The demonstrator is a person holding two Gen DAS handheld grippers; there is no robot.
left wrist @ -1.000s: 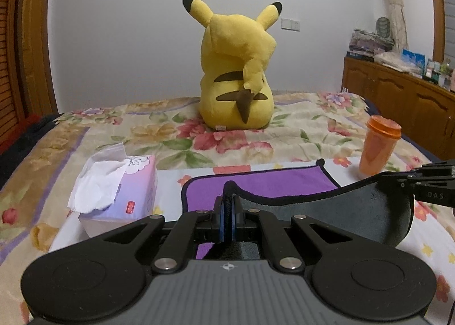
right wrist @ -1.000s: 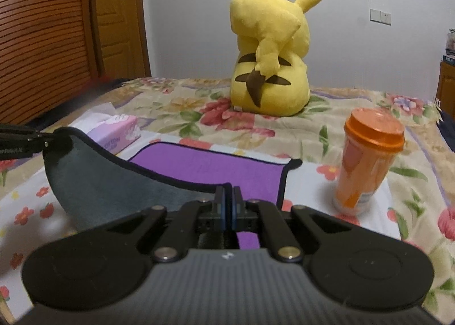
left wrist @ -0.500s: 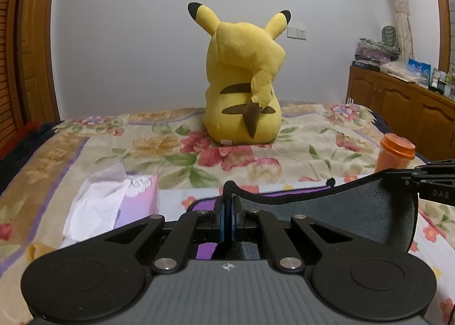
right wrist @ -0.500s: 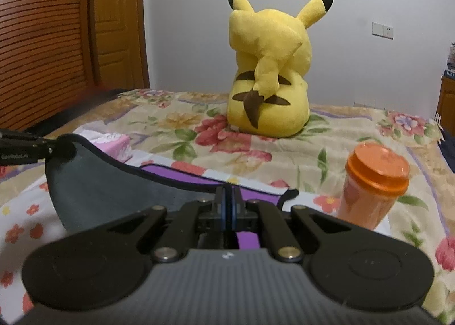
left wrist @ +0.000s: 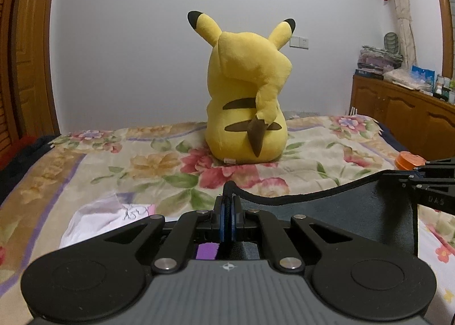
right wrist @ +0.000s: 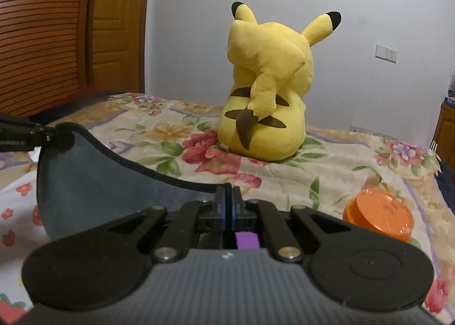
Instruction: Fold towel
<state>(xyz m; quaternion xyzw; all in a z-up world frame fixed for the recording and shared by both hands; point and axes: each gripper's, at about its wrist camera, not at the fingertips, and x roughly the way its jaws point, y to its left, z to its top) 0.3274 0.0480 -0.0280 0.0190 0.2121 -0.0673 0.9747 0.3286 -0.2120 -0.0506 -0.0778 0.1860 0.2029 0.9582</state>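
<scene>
Where the floral bedspread (left wrist: 159, 165) covers the bed, a yellow plush (left wrist: 247, 97) is seated upright with its back to both cameras, before a pale wall (left wrist: 142, 40). A wooden door (right wrist: 119, 26) and slatted panelling are seen at the left, and a wooden cabinet (left wrist: 403, 114) piled with folded cloth and boxes at the right. A light switch (right wrist: 386, 53) is fixed on the wall.

An orange cup (right wrist: 379, 218) with its lid on is stood on the bed at the right; its contents are hidden. A tissue box (left wrist: 113, 219) is set at the left, with white tissue pulled up out of it.

The towel (left wrist: 327, 217), grey on the raised side and purple beneath, is held lifted above the bed, its black-bound edge sagging between the two tools. The left gripper (left wrist: 227, 205) is pressed together on one corner of it. The right gripper (right wrist: 227, 200) is likewise pinched on the other corner, and its tip is seen gripping cloth at the right edge of the left view.
</scene>
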